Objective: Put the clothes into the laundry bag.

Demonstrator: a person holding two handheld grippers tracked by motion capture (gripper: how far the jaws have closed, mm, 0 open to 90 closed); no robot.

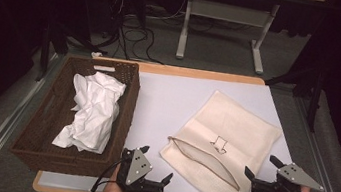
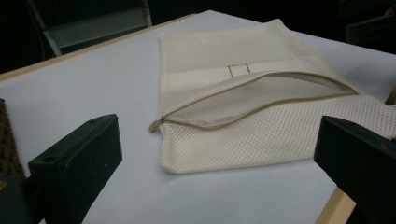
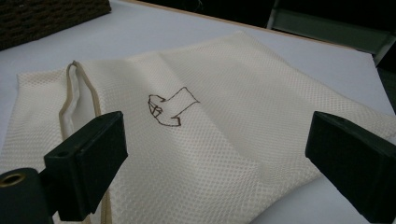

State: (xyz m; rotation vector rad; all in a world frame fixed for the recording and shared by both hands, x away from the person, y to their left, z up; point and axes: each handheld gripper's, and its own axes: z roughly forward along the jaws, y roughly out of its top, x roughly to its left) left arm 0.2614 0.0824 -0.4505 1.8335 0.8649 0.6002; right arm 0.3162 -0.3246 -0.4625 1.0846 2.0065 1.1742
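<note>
a: so where's the mesh laundry bag [image 1: 225,144] sitting?
b: flat on the white surface [image 1: 168,100], right of the brown wicker basket [image 1: 42,128], zipper mouth gaping toward the near edge. in the left claw view the zip [image 2: 252,100] shows a pale lining, but how deep the bag goes inside is hidden

a: and the claws?
b: left claw [image 1: 155,163] is wide open with nothing between its jaws, near the bag's near-left corner but apart from it. right claw [image 1: 260,167] is spread open too, over the bag's near-right corner; whether a jaw tip touches the cloth i can't tell

a: anything else hard to read?
b: the small drawn mark [image 3: 169,108] on the bag is too sketchy to name. crumpled white cloth [image 1: 91,110] lies in the basket, its lower folds hidden by the wall. both hands are cut off at the bottom edge of the high view
</note>
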